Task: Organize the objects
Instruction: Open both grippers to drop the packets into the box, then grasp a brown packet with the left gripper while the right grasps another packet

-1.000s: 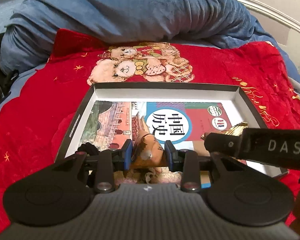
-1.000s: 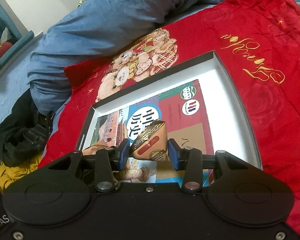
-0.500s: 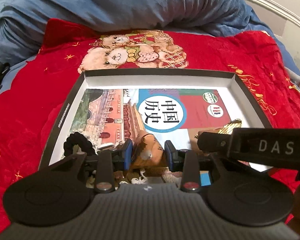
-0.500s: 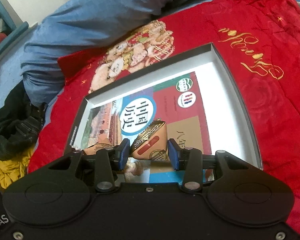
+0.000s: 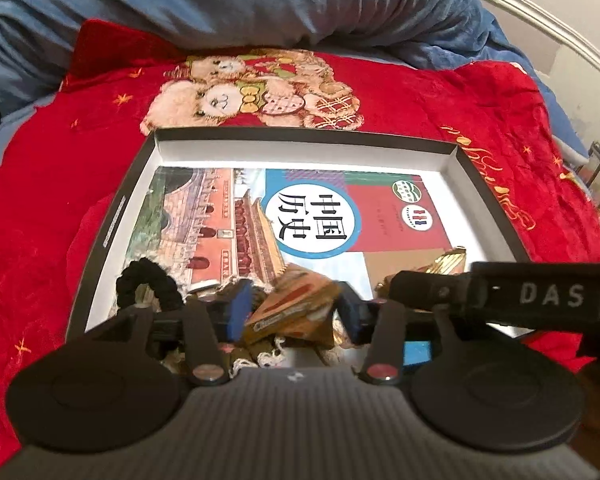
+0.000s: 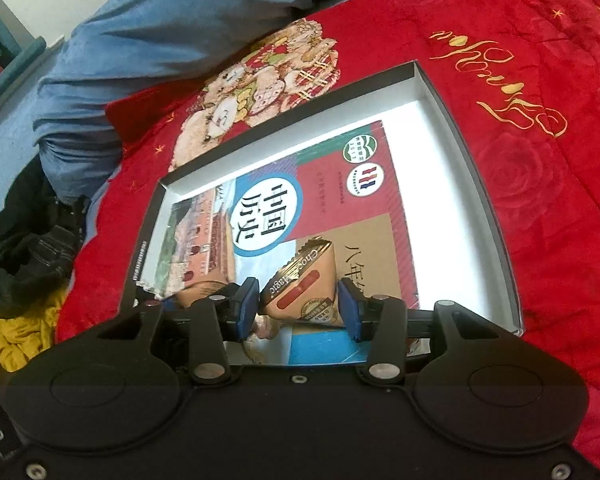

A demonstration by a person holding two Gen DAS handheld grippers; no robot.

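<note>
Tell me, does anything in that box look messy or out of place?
Slightly. The history book lies flat in the box, but a black hair tie and a gold snack packet sit loosely on its cover. That packet lies tilted between the left gripper's just-opened jaws. Nothing looks spilled or damaged.

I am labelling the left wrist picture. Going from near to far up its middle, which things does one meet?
left gripper with the snack packet between its just-opened jaws → history book → box far wall → teddy bear print → blue duvet
</note>
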